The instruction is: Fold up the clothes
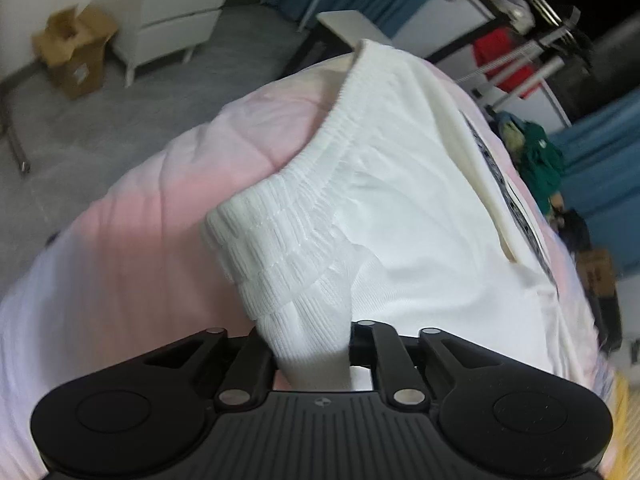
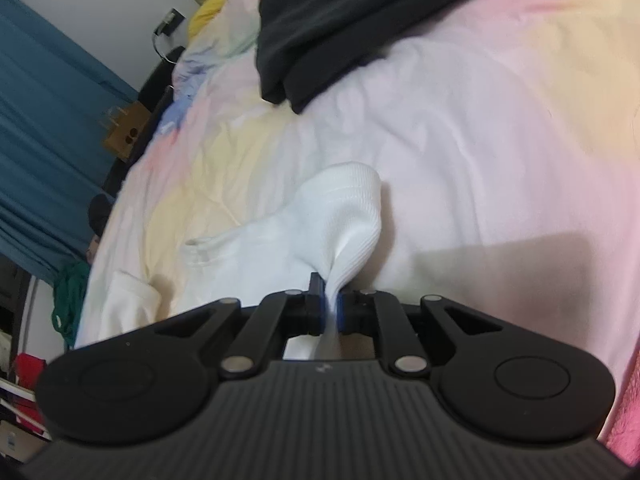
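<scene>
My left gripper [image 1: 314,354] and right gripper [image 2: 329,314] each pinch tightly the white garment [image 1: 400,216] above the bed [image 2: 480,128].

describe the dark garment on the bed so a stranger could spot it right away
In the right wrist view, start at the pastel bedspread filling the frame and go to its far end. The black garment lies there folded in layers, the only dark cloth, well beyond the white garment that the right gripper pinches.

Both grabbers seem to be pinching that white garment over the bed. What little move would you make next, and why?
Probably lower both together and spread the white garment flat on the bedspread. The left hand-held gripper and right hand-held gripper each pinch a ribbed edge, and it hangs bunched.
</scene>
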Action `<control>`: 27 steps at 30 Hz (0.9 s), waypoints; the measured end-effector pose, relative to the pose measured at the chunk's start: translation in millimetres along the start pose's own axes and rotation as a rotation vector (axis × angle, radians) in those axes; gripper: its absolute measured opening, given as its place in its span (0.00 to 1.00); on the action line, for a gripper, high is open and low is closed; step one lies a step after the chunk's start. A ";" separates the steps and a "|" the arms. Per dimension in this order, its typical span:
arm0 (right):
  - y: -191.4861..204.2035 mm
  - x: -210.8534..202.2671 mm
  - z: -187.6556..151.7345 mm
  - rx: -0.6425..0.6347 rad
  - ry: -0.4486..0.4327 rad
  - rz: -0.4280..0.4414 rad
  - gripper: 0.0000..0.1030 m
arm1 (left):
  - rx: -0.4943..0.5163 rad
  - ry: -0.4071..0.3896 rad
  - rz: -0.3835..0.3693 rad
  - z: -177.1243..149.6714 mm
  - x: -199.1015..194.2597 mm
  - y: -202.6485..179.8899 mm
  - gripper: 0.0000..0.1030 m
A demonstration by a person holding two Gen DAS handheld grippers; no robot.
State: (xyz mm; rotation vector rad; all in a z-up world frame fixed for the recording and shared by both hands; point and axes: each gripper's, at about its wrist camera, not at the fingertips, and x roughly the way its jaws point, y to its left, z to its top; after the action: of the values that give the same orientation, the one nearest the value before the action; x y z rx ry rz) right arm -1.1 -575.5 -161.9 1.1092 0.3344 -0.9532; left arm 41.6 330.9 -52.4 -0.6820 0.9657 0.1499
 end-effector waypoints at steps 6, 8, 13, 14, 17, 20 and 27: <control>32.8 -34.4 -0.4 -0.107 -0.130 0.025 0.53 | 0.207 -0.071 0.041 -21.4 -34.1 -15.0 0.60; 41.0 -48.6 -0.9 -0.130 -0.190 0.048 0.60 | 0.253 -0.107 0.050 -29.5 -48.2 -22.2 0.70; 79.4 -71.9 -13.7 -0.245 -0.226 0.159 0.63 | 0.356 -0.201 0.058 -44.7 -78.9 -45.0 0.76; 88.9 -73.2 -18.8 -0.273 -0.204 0.194 0.63 | 0.372 -0.225 0.050 -46.2 -82.1 -52.7 0.79; 116.9 -70.3 -37.1 -0.357 -0.089 0.301 0.62 | 0.424 -0.267 0.028 -55.6 -73.8 -82.1 0.79; 137.5 -62.7 -54.5 -0.391 0.034 0.354 0.62 | 0.469 -0.253 0.012 -63.8 -47.3 -114.7 0.79; 165.1 -15.8 -93.0 -0.344 0.278 0.424 0.62 | 0.576 -0.218 -0.027 -83.0 14.7 -190.9 0.79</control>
State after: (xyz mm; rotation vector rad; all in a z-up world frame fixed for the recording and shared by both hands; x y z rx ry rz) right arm 139.6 -467.9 -93.0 0.9426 0.4485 -0.3482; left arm 69.4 129.3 -6.5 -0.1433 0.7377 -0.0787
